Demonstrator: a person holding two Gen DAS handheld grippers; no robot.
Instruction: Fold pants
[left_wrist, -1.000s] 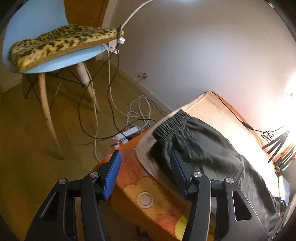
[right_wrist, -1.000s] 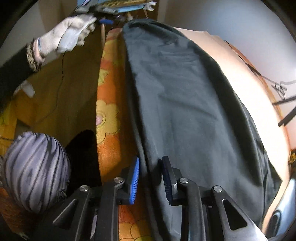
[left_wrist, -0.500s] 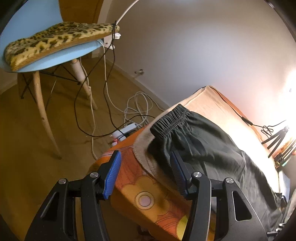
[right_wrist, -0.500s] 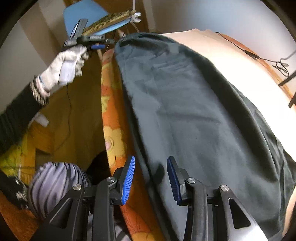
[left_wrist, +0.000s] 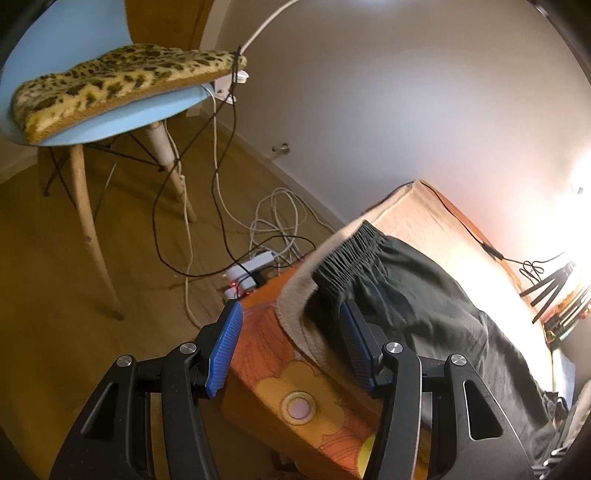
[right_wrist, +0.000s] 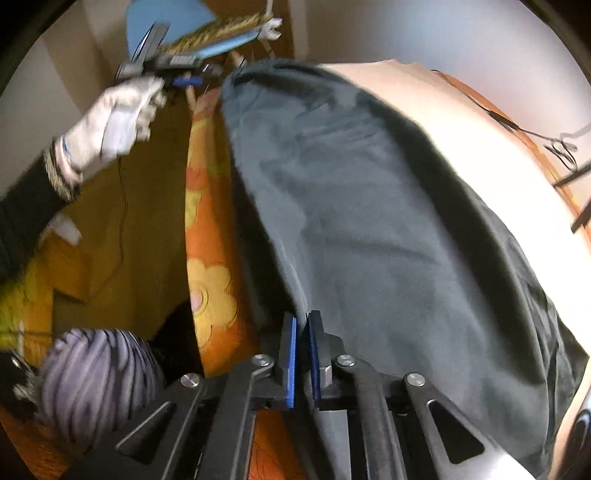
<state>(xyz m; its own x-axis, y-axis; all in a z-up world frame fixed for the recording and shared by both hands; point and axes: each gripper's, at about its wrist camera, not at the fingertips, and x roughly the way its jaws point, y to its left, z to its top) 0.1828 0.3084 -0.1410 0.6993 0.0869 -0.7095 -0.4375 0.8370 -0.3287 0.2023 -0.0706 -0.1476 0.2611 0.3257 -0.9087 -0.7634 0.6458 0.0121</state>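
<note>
Pants (right_wrist: 369, 229) flat on bed (left_wrist: 436, 218), near edge overhanging, waistband at 12 in rt view.
L gripper (left_wrist: 291, 350) half open, empty, just short of waistband (left_wrist: 347, 251).
R gripper (right_wrist: 302, 354) jaws together on hem edge.
Risk: thin pinch, fabric slips on lift; L misses band, fold skews.

Open floor to your left, clutter by the wall

Bare wooden floor (left_wrist: 48, 258) beside the orange flower-patterned bedspread (left_wrist: 280, 373) gives you passing room. A light-blue wooden-legged chair (left_wrist: 122, 118) with a leopard-print cushion (left_wrist: 110, 79) stands there, and tangled black and white cables (left_wrist: 221, 206) hang from it to a white power strip (left_wrist: 247, 273) near the bed corner.
</note>
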